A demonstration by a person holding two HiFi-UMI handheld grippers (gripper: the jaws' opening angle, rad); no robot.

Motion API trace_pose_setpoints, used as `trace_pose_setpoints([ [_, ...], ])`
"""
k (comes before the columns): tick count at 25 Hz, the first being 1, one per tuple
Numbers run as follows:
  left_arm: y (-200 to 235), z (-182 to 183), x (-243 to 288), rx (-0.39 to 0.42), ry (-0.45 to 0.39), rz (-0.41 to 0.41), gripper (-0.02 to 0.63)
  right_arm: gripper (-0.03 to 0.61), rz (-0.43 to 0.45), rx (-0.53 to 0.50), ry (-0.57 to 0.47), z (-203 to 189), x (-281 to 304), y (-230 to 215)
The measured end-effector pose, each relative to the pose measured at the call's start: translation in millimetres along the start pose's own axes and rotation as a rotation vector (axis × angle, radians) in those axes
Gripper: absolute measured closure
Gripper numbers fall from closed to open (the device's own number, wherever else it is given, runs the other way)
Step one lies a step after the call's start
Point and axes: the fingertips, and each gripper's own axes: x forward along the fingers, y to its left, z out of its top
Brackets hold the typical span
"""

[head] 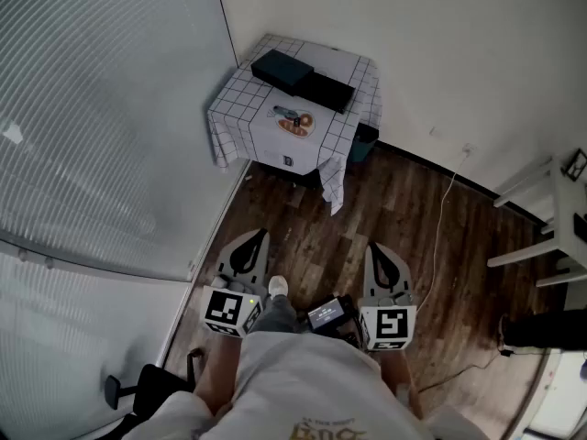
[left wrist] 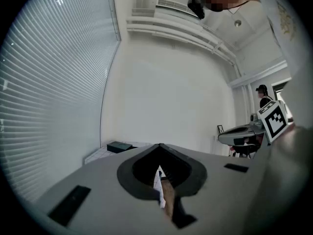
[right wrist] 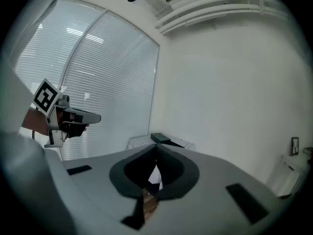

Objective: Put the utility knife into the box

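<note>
Far across the wooden floor (head: 385, 200), the head view found the utility knife (head: 290, 117) lying, it seemed, on the checked counter (head: 246, 110) just before the dark box (head: 282, 69) (too small to be sure). The left claw (head: 257, 238) and the right claw (head: 376, 248) hung well short, so walking close and opening one claw before reaching looked wise. The left gripper view showed its tips pressed together on nothing; the right gripper view showed the same, closed and empty.

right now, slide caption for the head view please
Shut and empty, left tongs and right tongs face the corner table holding box and utility knife
</note>
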Motion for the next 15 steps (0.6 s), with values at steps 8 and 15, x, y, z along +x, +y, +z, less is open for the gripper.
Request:
trace_pose_setpoints([
  [8,-5,3,6,0.006,-0.007,0.0,0.606,0.572,-0.008,0.013,-0.033,5,-1,-8],
  [15,0,5,9,0.01,-0.004,0.013,0.606,0.572,-0.027,0.041,-0.06,8,5,-16],
])
